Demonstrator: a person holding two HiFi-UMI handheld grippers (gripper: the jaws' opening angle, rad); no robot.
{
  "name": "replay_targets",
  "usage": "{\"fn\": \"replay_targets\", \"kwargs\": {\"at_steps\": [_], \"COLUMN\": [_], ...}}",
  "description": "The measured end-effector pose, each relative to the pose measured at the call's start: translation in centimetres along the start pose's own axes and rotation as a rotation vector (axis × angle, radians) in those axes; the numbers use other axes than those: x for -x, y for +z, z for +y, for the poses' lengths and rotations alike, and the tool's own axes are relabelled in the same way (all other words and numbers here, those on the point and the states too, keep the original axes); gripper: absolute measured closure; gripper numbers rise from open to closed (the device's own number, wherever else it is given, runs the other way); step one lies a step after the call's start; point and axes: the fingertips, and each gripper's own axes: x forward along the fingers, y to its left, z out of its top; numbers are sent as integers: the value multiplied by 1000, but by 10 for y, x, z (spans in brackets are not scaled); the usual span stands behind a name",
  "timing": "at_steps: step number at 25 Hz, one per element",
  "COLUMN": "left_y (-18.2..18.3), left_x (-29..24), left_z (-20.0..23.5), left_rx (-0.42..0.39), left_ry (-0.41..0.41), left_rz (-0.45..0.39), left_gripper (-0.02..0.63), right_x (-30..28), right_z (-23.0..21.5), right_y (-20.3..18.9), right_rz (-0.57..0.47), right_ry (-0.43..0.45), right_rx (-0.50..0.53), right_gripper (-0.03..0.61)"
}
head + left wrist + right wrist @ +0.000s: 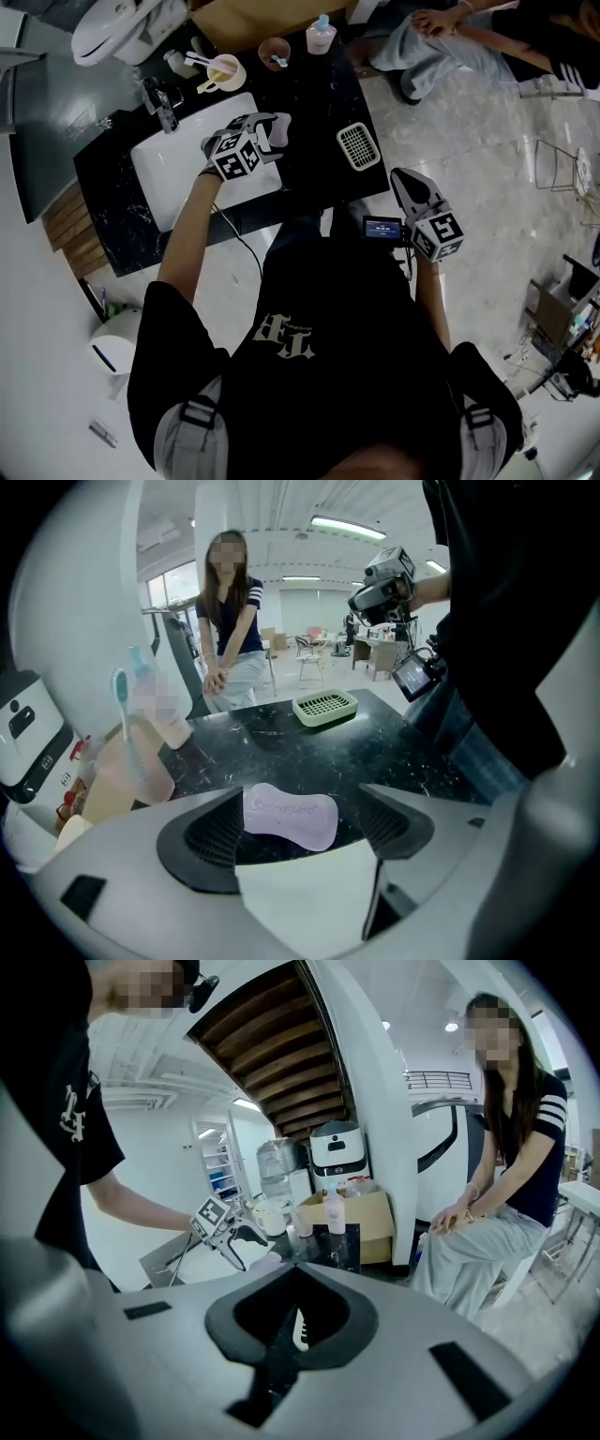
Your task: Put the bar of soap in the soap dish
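A lilac bar of soap (291, 819) lies flat on the black counter (319, 103), just right of the sink. My left gripper (302, 795) points down over it, open, a jaw on either side; the right pad stands clear of the bar and the left pad is close to its end. In the head view that left gripper (275, 129) sits at the sink's right edge. The pale ribbed soap dish (357, 146) stands empty farther right on the counter, and the left gripper view shows the soap dish (324, 707) beyond the soap. My right gripper (401, 178) hangs off the counter's front corner, shut and holding nothing.
A white sink basin (164, 183) with a chrome faucet (165, 109) lies left of the soap. Cups with toothbrushes (225, 73), a pink bowl (274, 52) and a bottle (321, 36) line the back. A seated person (469, 37) is beyond the counter.
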Motion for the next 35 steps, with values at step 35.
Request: {"fn": "replay_targets", "kwargs": {"at_steps": [35], "left_y": [-24], "left_x": [-43], "left_z": [14], "left_rx": [-68], "left_ry": [-185], "left_rz": [273], "left_gripper": [179], "right_x": [-28], "right_z": [-36], "right_y": [16], "right_rz": [-2], "right_ry": [-42], "right_rx": [-55], "right_gripper": [571]}}
